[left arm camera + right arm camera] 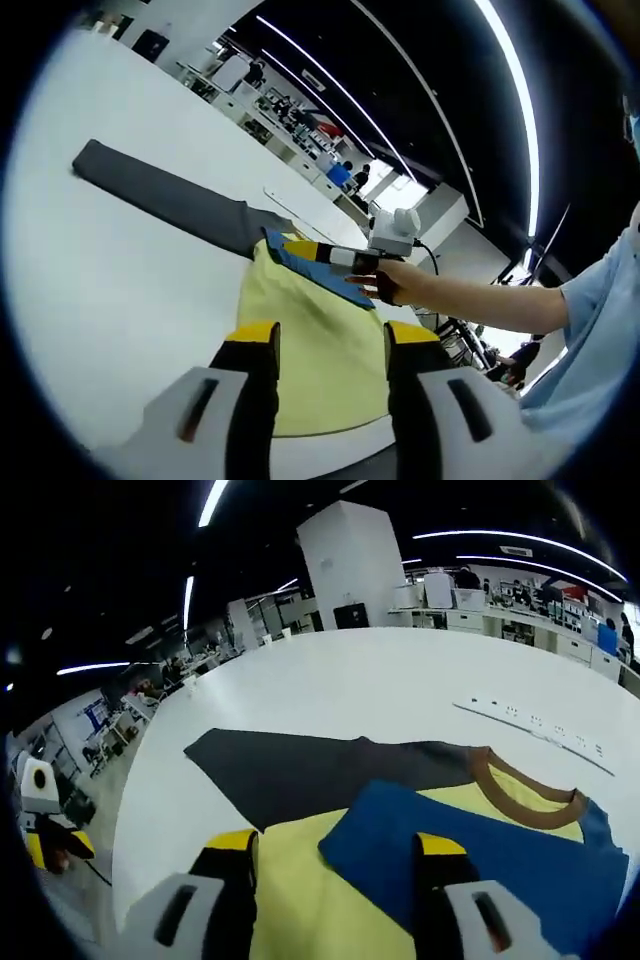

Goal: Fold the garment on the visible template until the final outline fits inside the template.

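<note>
A yellow T-shirt (310, 335) lies on a dark grey template (165, 195) on the white table. Its blue sleeve (315, 270) is folded across the body. My left gripper (332, 345) is open just short of the shirt's near edge, nothing between its jaws. A hand holds my right gripper (322, 255) at the blue sleeve. In the right gripper view, my right gripper (335, 850) is open and low over the shirt (300, 905), with the blue sleeve (470, 855) lying between its jaws. The brown collar (520, 785) and the template (300, 765) lie beyond.
A white power strip (530, 727) lies on the table (380, 685) behind the shirt. The left gripper (42, 815) shows at the far left of the right gripper view, off the table's edge. A person's arm in a light blue sleeve (590, 320) reaches in from the right. Desks and equipment fill the background.
</note>
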